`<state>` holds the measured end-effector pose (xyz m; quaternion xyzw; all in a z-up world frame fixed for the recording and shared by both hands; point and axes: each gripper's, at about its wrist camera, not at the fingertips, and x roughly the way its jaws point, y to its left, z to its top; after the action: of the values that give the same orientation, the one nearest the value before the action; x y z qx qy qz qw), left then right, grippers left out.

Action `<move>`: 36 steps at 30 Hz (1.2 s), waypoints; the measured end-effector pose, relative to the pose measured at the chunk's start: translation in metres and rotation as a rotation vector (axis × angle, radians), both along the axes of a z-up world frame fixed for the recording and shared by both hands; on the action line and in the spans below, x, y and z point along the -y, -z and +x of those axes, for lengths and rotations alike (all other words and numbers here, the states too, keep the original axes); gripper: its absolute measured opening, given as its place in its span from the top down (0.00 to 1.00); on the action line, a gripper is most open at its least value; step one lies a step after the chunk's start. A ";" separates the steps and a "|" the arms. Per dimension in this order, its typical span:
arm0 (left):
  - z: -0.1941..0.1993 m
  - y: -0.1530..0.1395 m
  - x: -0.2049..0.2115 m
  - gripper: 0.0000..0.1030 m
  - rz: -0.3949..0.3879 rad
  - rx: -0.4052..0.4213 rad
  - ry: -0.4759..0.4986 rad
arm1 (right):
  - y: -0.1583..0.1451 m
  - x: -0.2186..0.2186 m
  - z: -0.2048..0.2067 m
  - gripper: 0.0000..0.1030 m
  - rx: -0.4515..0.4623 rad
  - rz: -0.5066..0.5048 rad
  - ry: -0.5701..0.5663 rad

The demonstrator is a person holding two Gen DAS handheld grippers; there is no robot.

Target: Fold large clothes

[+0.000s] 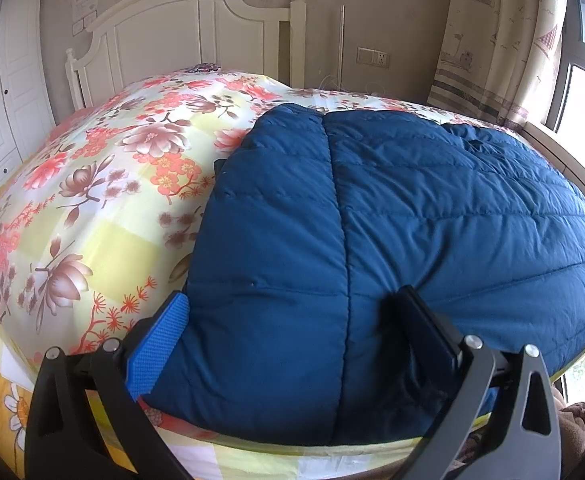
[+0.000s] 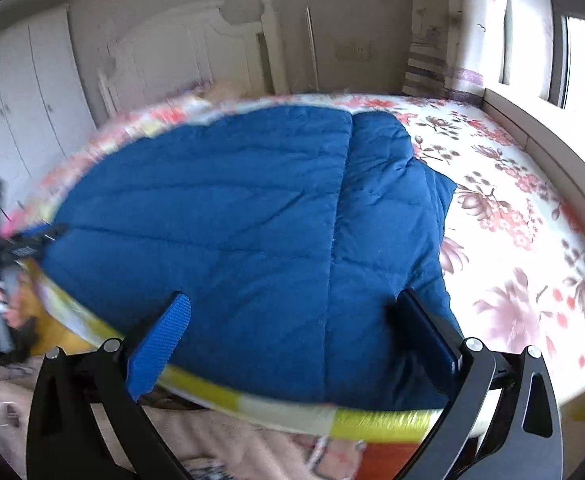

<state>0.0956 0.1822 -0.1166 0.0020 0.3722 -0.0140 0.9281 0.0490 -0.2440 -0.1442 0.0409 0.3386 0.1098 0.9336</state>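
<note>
Blue quilted jacket (image 1: 372, 220) lies on the bed (image 1: 92, 200), long axis running away from us; both tools spread wide, gripping nothing, left tool (image 1: 296, 312) straddling the near hem, right tool (image 2: 292, 312) alongside.

Both wrist views look from the bed's foot toward the headboard (image 1: 180, 28), sharing the blue coat (image 1: 372, 220)

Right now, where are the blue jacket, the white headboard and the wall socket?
blue jacket (image 1: 432, 208): left wrist view, quilted middle panel.
white headboard (image 1: 180, 28): left wrist view, central panel.
wall socket (image 1: 373, 57): left wrist view, plate's face.
</note>
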 end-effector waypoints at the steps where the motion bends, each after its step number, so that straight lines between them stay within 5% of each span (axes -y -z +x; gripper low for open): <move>1: 0.000 0.000 0.000 0.02 0.001 0.001 -0.001 | -0.002 0.003 -0.007 0.04 0.009 0.041 -0.019; 7: 0.001 0.000 -0.001 0.02 0.004 -0.002 0.001 | 0.015 0.026 -0.042 0.04 -0.089 0.296 -0.105; 18: 0.001 0.000 -0.001 0.02 0.004 0.000 0.000 | 0.042 0.049 -0.020 0.04 -0.087 0.482 0.023; 22: 0.000 0.000 -0.001 0.02 0.004 0.002 -0.001 | 0.040 0.057 0.010 0.04 -0.093 0.564 0.109; 27: 0.000 -0.001 0.000 0.02 0.006 0.005 0.001 | 0.031 0.051 0.049 0.04 -0.104 0.591 0.360; 29: -0.002 -0.002 0.000 0.02 0.007 -0.002 -0.001 | 0.031 0.046 0.059 0.16 -0.065 0.613 0.401; 30: -0.002 -0.005 0.002 0.02 0.017 -0.011 -0.009 | 0.033 0.046 0.061 0.35 -0.040 0.628 0.410; 33: -0.004 -0.023 0.017 0.03 0.088 0.008 -0.019 | 0.037 0.057 0.055 0.60 0.025 0.710 0.375; 36: 0.005 -0.054 0.043 0.02 0.101 0.057 0.037 | 0.035 0.062 0.043 0.65 0.078 0.741 0.339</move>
<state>0.1002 0.1392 -0.0629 0.0559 0.3456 -0.0123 0.9366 0.0923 -0.3061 -0.1794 0.4255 0.2289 0.0704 0.8727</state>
